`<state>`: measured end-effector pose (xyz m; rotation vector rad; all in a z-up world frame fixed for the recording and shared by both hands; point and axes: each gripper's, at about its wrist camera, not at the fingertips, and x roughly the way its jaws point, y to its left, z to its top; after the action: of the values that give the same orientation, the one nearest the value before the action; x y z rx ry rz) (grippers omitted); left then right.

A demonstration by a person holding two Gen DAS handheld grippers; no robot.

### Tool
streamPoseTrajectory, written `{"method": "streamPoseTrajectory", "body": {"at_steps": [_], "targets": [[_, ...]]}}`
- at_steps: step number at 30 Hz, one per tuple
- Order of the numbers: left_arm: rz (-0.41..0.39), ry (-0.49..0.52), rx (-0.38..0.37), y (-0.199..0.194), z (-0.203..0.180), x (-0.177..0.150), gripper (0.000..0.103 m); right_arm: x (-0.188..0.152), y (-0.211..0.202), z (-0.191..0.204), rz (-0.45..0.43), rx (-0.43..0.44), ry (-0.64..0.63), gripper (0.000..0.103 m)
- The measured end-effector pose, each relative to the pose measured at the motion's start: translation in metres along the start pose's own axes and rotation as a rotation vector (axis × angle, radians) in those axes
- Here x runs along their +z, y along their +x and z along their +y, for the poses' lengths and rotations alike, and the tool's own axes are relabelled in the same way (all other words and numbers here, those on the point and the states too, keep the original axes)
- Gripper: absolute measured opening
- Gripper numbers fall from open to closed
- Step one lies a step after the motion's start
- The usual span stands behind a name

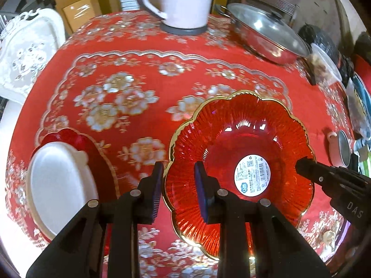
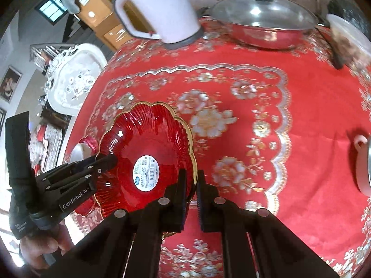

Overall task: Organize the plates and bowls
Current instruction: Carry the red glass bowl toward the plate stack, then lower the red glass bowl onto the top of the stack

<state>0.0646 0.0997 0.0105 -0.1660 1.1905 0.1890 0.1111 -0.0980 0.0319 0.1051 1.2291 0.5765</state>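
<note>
**Red dish held at both rims; stacking not finished**

Left wrist view:
- Left gripper (image 1: 178,185) straddling near-left rim of red dish (image 1: 241,159): one pad outside the rim, one inside the bowl. Gap between pads fairly wide; contact with the rim not clear, so clamped or merely straddling cannot be told.
- Right gripper (image 1: 303,162) entering from the right, tip on the dish's far-right rim; jaw state not readable from this angle.
- Label (image 1: 252,175) visible at the dish centre.
- White bowl (image 1: 60,190) at left, sitting on or in a second red dish (image 1: 92,153), near the edge of the table (image 1: 129,74). Well apart from the held dish.
- Kettle (image 1: 183,0), lidded pan (image 1: 266,34), pink mug (image 1: 336,148) at the back and right; untouched.

Right wrist view:
- Right gripper (image 2: 191,192) pinched on the dish's (image 2: 148,143) right rim, gold edge running between the narrowly spaced pads. Read as grasping.
- Left gripper (image 2: 106,159) at the opposite rim, hand (image 2: 44,247) below it; grip still not resolvable.
- Dish looks tilted and possibly lifted off the cloth; not certain.
- White bowl (image 2: 77,151) just behind the dish's left side.

Judgement on progress:
- One pairing apparently done (bowl on red dish).
- Held dish not yet placed.
- Likely left: carry it to the stack at left, release both grippers.
</note>
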Motion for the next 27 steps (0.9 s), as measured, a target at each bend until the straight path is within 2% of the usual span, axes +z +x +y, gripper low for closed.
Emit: {"method": "streamPoseTrajectory", "body": {"at_steps": [19,27], "targets": [[-0.054,-0.091,0.044,-0.024,0.056,-0.004,0.025,0.015,0.011,0.062,0.005,0.025,-0.108,0.008],[-0.076,-0.159,0.077,-0.037,0.095,-0.009,0.025,0.024,0.02,0.106,0.014,0.058,-0.18,0.008]]}}
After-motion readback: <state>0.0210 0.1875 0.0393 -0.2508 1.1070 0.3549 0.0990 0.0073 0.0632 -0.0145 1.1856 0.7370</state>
